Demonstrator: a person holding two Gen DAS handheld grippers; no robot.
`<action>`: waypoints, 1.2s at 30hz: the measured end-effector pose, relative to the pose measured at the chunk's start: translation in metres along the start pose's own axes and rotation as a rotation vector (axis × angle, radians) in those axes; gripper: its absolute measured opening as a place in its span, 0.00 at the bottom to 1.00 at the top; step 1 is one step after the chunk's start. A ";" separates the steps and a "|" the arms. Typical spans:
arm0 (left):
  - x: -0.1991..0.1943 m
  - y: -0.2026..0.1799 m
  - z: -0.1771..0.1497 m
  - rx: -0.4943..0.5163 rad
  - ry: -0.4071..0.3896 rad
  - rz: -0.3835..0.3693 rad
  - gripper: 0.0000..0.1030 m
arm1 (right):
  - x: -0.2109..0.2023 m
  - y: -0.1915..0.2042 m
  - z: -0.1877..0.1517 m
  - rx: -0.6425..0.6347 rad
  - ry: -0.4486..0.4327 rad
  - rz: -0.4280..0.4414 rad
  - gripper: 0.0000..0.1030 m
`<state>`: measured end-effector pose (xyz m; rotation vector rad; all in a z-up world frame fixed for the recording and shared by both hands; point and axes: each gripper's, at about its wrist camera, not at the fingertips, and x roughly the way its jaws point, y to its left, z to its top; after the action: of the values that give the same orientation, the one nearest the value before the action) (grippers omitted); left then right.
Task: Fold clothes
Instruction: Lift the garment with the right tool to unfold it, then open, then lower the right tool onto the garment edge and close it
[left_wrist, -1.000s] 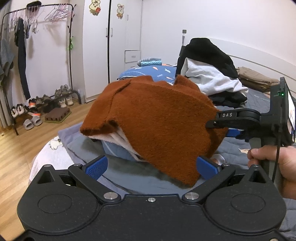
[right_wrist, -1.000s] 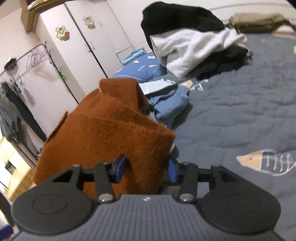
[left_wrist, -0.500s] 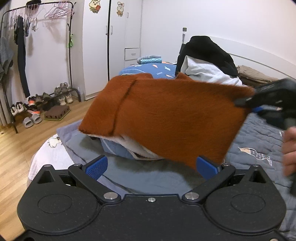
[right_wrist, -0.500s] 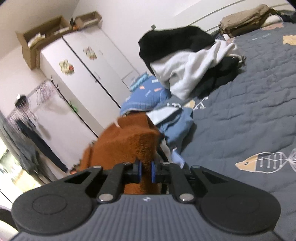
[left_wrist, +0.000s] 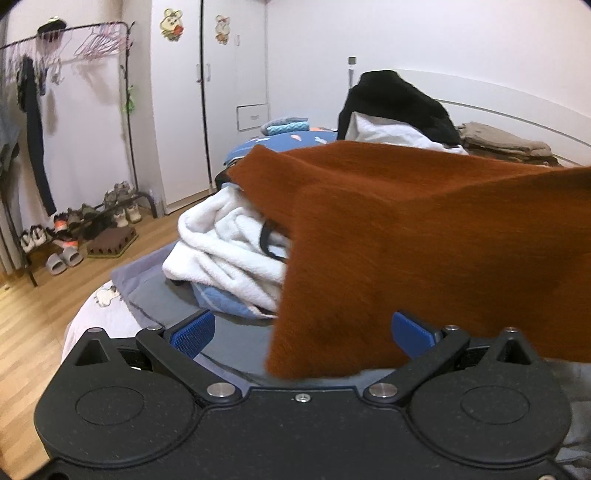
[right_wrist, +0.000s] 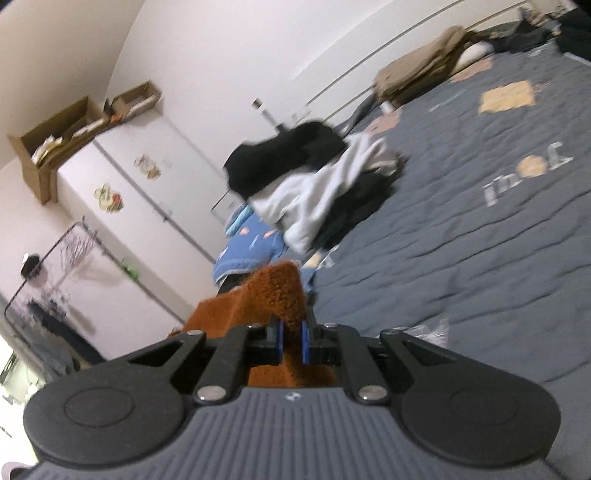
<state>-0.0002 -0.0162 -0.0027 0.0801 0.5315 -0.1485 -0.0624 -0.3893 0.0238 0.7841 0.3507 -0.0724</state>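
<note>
Since the earlier frame, the brown garment (left_wrist: 424, 240) has swung rightward, uncovering the white clothes (left_wrist: 225, 251) beneath. Right gripper (right_wrist: 290, 341) pinches it; left gripper (left_wrist: 301, 330) gapes empty. Folding barely begun.

— What does the right gripper (right_wrist: 290, 341) hold?
— A rust-brown fleece garment (right_wrist: 275, 295), pinched between its blue pads (right_wrist: 305, 341); the cloth bunches up ahead of them.
— And beyond it?
— A grey quilted bedspread (right_wrist: 461, 240), tilted in view, with a heap of black and white clothes (right_wrist: 314, 184). A white wardrobe (right_wrist: 147, 192) stands behind, cardboard boxes (right_wrist: 55, 136) on top.
</note>
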 end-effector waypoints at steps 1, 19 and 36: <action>-0.001 -0.003 0.000 0.006 -0.003 -0.003 1.00 | -0.010 -0.007 0.004 0.008 -0.016 -0.011 0.08; -0.016 -0.101 -0.014 0.182 0.005 -0.337 1.00 | -0.109 -0.149 0.039 -0.088 -0.041 -0.523 0.11; -0.007 -0.162 -0.035 0.281 0.075 -0.455 1.00 | -0.137 -0.144 0.011 -0.264 -0.143 -0.645 0.57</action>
<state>-0.0497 -0.1708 -0.0349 0.2389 0.5956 -0.6671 -0.2161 -0.5081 -0.0211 0.3780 0.4554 -0.6710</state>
